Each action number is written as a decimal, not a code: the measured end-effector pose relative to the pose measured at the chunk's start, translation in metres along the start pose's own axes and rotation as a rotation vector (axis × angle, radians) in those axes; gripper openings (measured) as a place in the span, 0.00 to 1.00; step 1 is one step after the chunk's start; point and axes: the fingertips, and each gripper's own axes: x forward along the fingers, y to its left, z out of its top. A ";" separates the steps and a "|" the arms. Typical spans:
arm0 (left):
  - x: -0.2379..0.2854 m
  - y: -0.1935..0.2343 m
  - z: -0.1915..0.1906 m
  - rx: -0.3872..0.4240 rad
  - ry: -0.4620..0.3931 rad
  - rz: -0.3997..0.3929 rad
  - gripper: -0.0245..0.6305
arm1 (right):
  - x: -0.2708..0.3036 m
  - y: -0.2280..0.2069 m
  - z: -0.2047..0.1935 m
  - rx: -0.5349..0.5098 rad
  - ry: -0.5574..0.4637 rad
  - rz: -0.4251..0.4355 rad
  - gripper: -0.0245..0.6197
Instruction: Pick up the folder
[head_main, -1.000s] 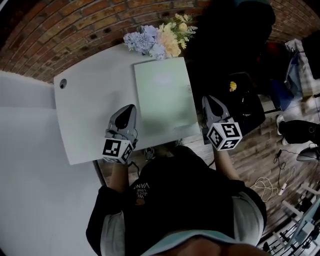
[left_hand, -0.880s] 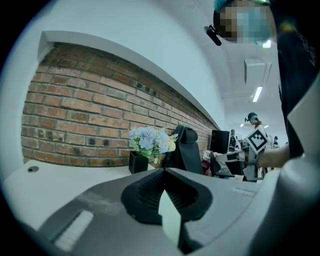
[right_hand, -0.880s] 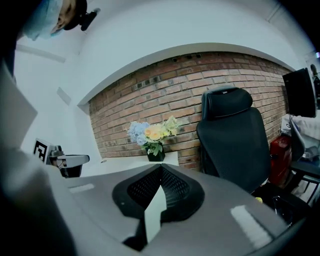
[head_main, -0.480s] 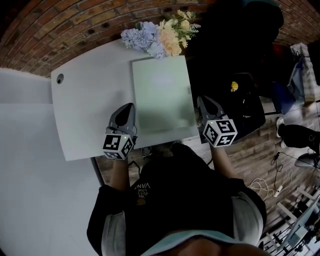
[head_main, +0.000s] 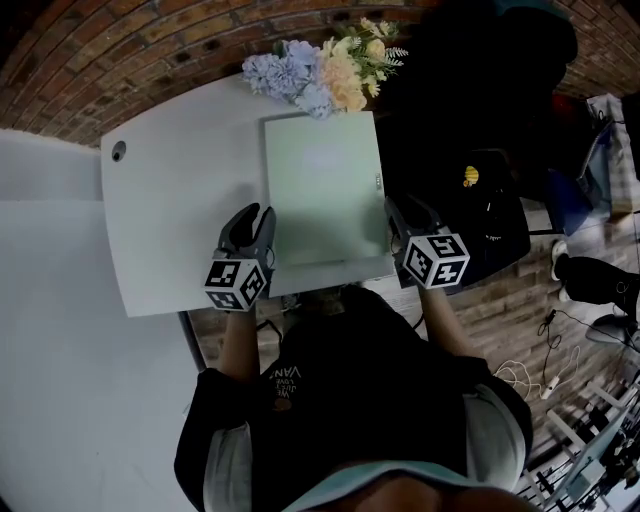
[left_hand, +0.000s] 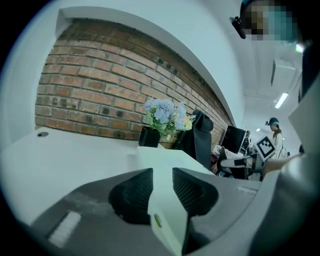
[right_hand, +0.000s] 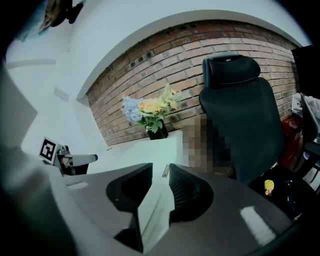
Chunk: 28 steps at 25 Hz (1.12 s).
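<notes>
Straddling the folder (head_main: 322, 185) edges unclamped, left gripper (head_main: 254, 214) and right gripper (head_main: 396, 207) fingers, just eased narrowly apart, should pinch evenly.

The person's torso (head_main: 370, 400) is covering the table's (head_main: 170, 220) near edge, and the chair (head_main: 470, 70) at upper right is lying lost in shadow.

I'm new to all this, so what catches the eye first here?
A pale green folder lies flat on the white table, with flowers behind it against the brick wall. The left gripper and right gripper flank its near end. Their jaws have just been opening, and the folder's edge shows in each gap.
</notes>
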 end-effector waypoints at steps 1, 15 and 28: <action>0.001 0.001 -0.003 -0.010 0.009 0.004 0.22 | 0.002 0.000 -0.002 0.005 0.011 0.004 0.22; 0.016 0.012 -0.030 -0.164 0.084 0.004 0.54 | 0.019 -0.005 -0.026 0.061 0.112 0.042 0.43; 0.036 0.010 -0.050 -0.248 0.185 -0.053 0.59 | 0.039 -0.001 -0.044 0.178 0.204 0.121 0.54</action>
